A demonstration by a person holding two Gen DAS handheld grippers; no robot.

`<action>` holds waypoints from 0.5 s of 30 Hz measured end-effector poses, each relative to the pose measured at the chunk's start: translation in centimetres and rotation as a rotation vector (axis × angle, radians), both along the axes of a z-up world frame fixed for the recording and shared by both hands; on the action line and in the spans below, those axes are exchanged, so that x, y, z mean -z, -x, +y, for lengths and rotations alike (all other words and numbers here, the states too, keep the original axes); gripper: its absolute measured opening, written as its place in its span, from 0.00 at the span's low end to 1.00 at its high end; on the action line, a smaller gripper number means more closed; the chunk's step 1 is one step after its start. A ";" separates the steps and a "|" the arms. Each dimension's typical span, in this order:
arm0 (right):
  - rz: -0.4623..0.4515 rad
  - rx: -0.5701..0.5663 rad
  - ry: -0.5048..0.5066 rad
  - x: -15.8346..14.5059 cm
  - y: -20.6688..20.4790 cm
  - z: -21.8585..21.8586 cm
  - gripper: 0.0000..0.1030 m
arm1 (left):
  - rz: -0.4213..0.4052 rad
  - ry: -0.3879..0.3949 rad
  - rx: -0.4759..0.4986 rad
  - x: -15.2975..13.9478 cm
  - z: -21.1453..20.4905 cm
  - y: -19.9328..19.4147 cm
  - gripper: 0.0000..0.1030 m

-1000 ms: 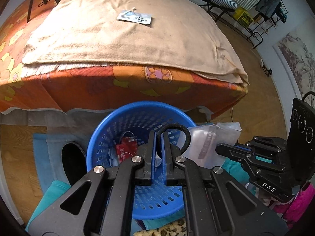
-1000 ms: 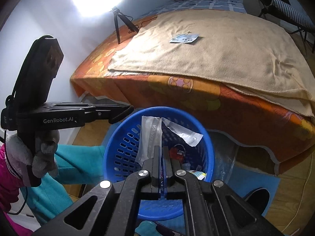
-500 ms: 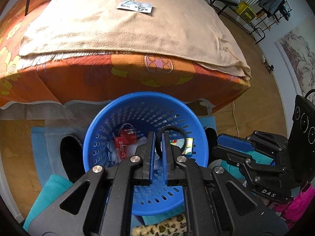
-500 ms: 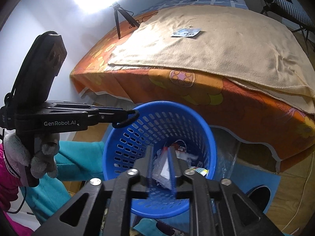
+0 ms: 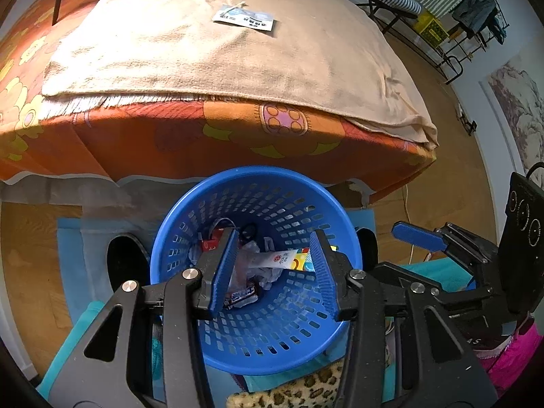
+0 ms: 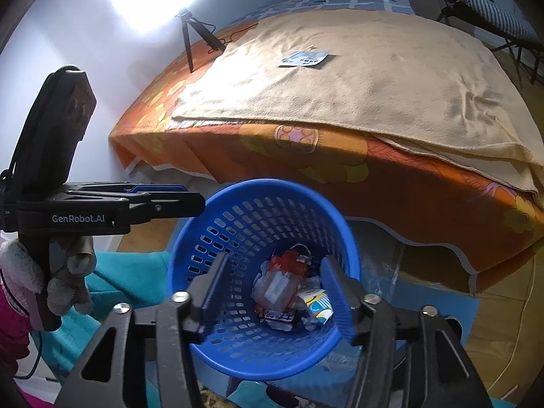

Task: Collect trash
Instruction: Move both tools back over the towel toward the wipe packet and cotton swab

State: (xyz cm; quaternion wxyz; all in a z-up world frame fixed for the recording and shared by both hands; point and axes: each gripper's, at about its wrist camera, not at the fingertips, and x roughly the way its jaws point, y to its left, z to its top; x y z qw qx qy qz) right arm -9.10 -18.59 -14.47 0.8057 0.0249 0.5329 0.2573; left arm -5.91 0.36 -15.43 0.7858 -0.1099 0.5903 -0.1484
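Both the left gripper (image 5: 272,268) and right gripper (image 6: 273,297) hang spread wide, holding nothing, above the round blue perforated plastic basket (image 5: 210,204) of wrappers

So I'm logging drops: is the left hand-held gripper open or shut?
Open: the left hand-held gripper has its jaws spread, empty, above the blue basket.

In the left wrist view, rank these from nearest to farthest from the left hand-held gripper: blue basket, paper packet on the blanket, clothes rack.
1. Blue basket: directly below the open left hand-held gripper.
2. Paper packet: ahead, on the tan blanket.
3. Clothes rack: far right, across the room.
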 end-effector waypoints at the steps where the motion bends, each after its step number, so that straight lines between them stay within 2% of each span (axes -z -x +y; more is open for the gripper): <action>1: -0.002 0.006 0.002 0.0 0.0 -0.1 0.68 | 0.000 -0.002 -0.002 0.0 0.0 0.0 0.44; 3: -0.008 0.019 0.009 -0.1 -0.1 -0.2 0.80 | 0.000 -0.007 -0.007 -0.1 0.0 -0.2 0.48; 5: -0.012 0.029 0.013 -0.3 -0.4 -0.4 0.85 | -0.006 -0.009 -0.013 -0.2 0.1 -0.3 0.58; 15: -0.031 0.065 0.017 -1.2 -2.1 -1.2 0.92 | -0.037 -0.025 -0.042 -2.0 0.7 -3.3 0.58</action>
